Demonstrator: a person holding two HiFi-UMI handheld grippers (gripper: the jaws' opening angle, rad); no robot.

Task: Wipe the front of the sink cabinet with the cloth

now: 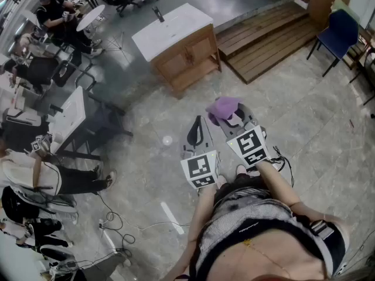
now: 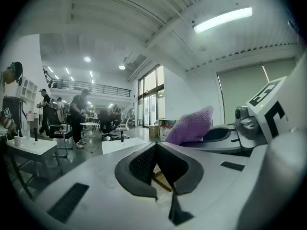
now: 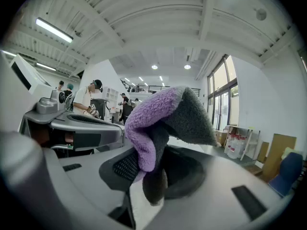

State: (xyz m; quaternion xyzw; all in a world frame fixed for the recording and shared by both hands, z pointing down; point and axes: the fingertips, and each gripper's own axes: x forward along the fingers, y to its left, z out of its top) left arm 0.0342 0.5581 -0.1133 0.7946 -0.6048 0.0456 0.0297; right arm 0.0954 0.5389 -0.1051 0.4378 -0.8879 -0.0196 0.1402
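The wooden sink cabinet with its white top stands on the grey floor some way ahead of me. Both grippers are held near my body, apart from the cabinet. My right gripper is shut on a purple and grey cloth, which bunches up above the jaws. In the right gripper view the cloth fills the middle between the jaws of the right gripper. My left gripper hangs beside it, jaws closed together with nothing held. The left gripper view shows its jaws meeting and the cloth to the right.
A low wooden platform lies right of the cabinet, with a blue chair beyond it. White tables and several people sit at the left. Cables trail across the floor near my left side.
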